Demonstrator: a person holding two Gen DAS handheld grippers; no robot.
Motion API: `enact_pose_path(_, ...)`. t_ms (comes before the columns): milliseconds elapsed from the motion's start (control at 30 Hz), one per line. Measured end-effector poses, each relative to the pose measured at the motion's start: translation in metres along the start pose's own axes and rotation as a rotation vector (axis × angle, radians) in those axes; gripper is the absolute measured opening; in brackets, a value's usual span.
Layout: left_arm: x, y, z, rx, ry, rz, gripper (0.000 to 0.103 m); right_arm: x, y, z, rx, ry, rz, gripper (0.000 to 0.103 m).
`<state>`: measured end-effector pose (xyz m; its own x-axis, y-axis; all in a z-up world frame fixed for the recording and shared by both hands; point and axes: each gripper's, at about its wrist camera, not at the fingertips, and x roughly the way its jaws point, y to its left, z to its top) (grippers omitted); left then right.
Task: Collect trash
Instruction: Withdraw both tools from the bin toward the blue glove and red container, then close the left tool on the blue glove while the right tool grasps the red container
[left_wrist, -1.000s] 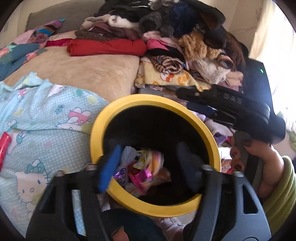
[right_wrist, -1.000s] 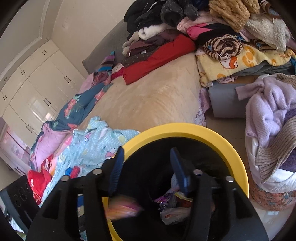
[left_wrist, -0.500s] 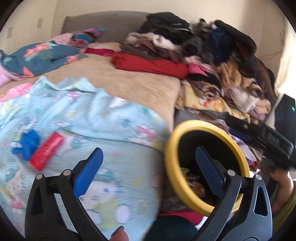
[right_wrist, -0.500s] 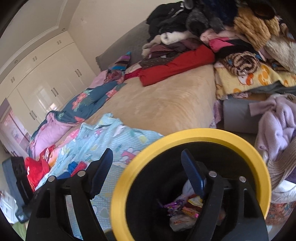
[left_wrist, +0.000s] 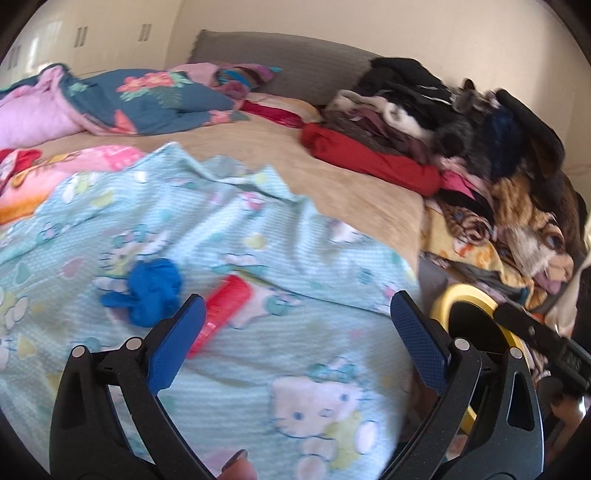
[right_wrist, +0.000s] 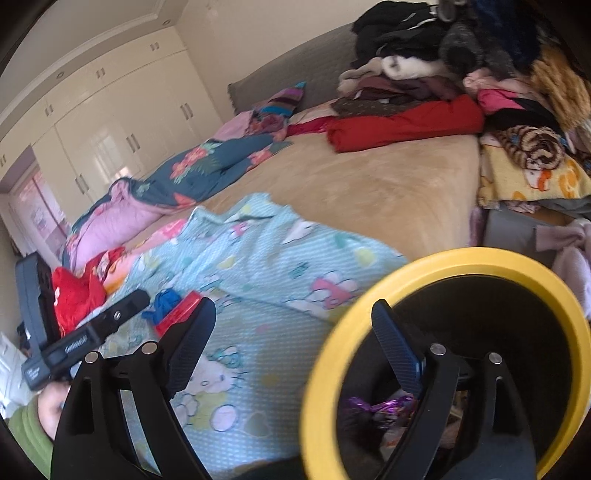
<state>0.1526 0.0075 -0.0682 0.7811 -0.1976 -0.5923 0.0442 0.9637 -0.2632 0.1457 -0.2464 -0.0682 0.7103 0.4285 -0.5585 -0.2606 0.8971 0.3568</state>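
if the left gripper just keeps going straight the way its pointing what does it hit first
Most likely the light blue cartoon blanket on the bed. The open left gripper points at bare blanket; the red wrapper and blue crumpled piece lie just left of that line. Depth is hard to judge.

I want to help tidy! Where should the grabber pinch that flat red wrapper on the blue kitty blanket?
Probably across the narrow middle of the flat red wrapper, coming from above with the open left gripper. It lies flat and slanted on the light-blue blanket, close beside the crumpled blue piece.
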Motion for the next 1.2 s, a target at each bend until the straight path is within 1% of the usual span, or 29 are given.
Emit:
enact_pose_path(133,0.002,0.035,0.006,-0.065,-0.004,0.048,0.092,0.018,0.031,-0.003,-0.049,0.03,0.029,0.084)
enact_pose_path(233,0.006,0.067,0.006,-0.123,0.013,0.089,0.092,0.035,0.052,-0.002,-0.082,0.053,0.047,0.084)
enact_pose_path(267,0.007,0.075,0.006,-0.138,0.018,0.092,0.092,0.041,0.057,-0.001,-0.089,0.063,0.052,0.084)
enact_pose_path(333,0.011,0.092,0.004,-0.171,0.032,0.105,0.086,0.056,0.068,0.0,-0.1,0.091,0.062,0.084)
enact_pose_path(367,0.013,0.098,0.004,-0.181,0.039,0.106,0.08,0.06,0.071,-0.001,-0.099,0.101,0.066,0.084)
enact_pose_path(400,0.017,0.107,0.003,-0.199,0.053,0.107,0.076,0.066,0.074,-0.001,-0.096,0.113,0.071,0.084)
enact_pose_path(467,0.023,0.119,0.002,-0.234,0.077,0.093,0.072,0.082,0.081,-0.001,-0.087,0.14,0.078,0.084)
enact_pose_path(533,0.03,0.127,0.001,-0.258,0.1,0.07,0.071,0.095,0.087,-0.001,-0.075,0.159,0.08,0.084)
enact_pose_path(567,0.034,0.13,0.001,-0.264,0.108,0.059,0.069,0.102,0.09,-0.001,-0.067,0.17,0.087,0.084)
enact_pose_path(600,0.039,0.132,0.001,-0.266,0.117,0.053,0.064,0.106,0.093,-0.001,-0.06,0.18,0.089,0.084)
enact_pose_path(633,0.043,0.135,0.001,-0.265,0.129,0.054,0.061,0.113,0.097,-0.001,-0.055,0.19,0.09,0.084)
enact_pose_path(667,0.048,0.137,0.0,-0.265,0.14,0.059,0.055,0.12,0.101,-0.001,-0.054,0.197,0.091,0.084)
enact_pose_path(700,0.052,0.139,0.0,-0.266,0.149,0.056,0.046,0.125,0.104,-0.001,-0.055,0.202,0.088,0.084)
enact_pose_path(733,0.057,0.142,-0.001,-0.265,0.162,0.049,0.041,0.128,0.106,-0.003,-0.054,0.208,0.087,0.084)
enact_pose_path(767,0.06,0.144,-0.001,-0.265,0.17,0.047,0.032,0.133,0.108,-0.003,-0.051,0.217,0.088,0.084)
enact_pose_path(800,0.062,0.147,-0.003,-0.272,0.178,0.044,0.026,0.139,0.11,-0.003,-0.048,0.229,0.09,0.084)
enact_pose_path(833,0.062,0.152,-0.005,-0.295,0.178,0.029,0.025,0.143,0.111,-0.002,-0.047,0.235,0.091,0.084)
enact_pose_path(867,0.06,0.155,-0.006,-0.314,0.17,0.015,0.021,0.148,0.113,-0.002,-0.047,0.244,0.089,0.084)
enact_pose_path(900,0.057,0.157,-0.008,-0.317,0.162,0.012,0.016,0.155,0.115,-0.003,-0.044,0.257,0.088,0.084)
enact_pose_path(933,0.054,0.157,-0.008,-0.312,0.15,0.012,0.013,0.161,0.116,-0.003,-0.038,0.265,0.091,0.084)
enact_pose_path(967,0.049,0.156,-0.009,-0.307,0.14,0.015,0.007,0.167,0.116,-0.003,-0.027,0.277,0.094,0.084)
enact_pose_path(1000,0.045,0.157,-0.01,-0.306,0.131,0.017,0.003,0.174,0.116,-0.003,-0.013,0.288,0.097,0.083)
enact_pose_path(1100,0.032,0.162,-0.012,-0.329,0.105,0.018,0.001,0.191,0.112,-0.004,0.069,0.327,0.127,0.078)
enact_pose_path(1167,0.023,0.165,-0.014,-0.337,0.093,0.025,0.0,0.203,0.109,-0.005,0.138,0.355,0.151,0.07)
enact_pose_path(1200,0.02,0.165,-0.015,-0.338,0.089,0.026,0.0,0.207,0.108,-0.006,0.162,0.361,0.164,0.069)
